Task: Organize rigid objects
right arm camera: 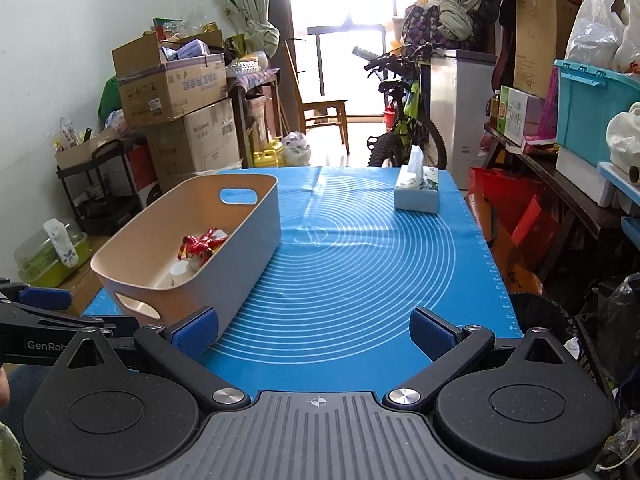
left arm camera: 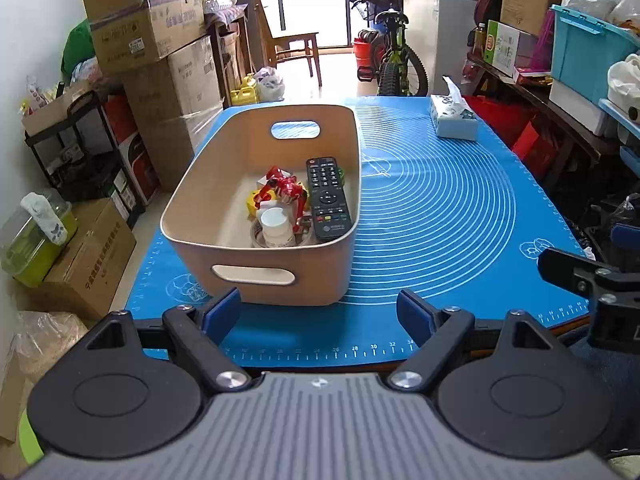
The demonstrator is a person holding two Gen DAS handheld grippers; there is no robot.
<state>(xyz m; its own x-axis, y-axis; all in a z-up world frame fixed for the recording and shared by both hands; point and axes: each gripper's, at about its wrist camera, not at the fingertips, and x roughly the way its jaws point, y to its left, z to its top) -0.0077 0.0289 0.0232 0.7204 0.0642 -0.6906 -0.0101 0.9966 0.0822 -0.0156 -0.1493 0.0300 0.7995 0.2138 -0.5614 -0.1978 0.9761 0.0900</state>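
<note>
A tan bin with handle cut-outs stands on the blue mat. Inside lie a black remote, a red toy figure, a yellow piece and a white-capped bottle. My left gripper is open and empty, just short of the bin's near wall. In the right wrist view the bin is to the left, with the red toy showing inside. My right gripper is open and empty over the mat, beside the bin's near corner.
A tissue box sits at the mat's far right, also in the right wrist view. Cardboard boxes and a black cart stand left of the table. A bicycle stands beyond it; shelves with a teal crate are right.
</note>
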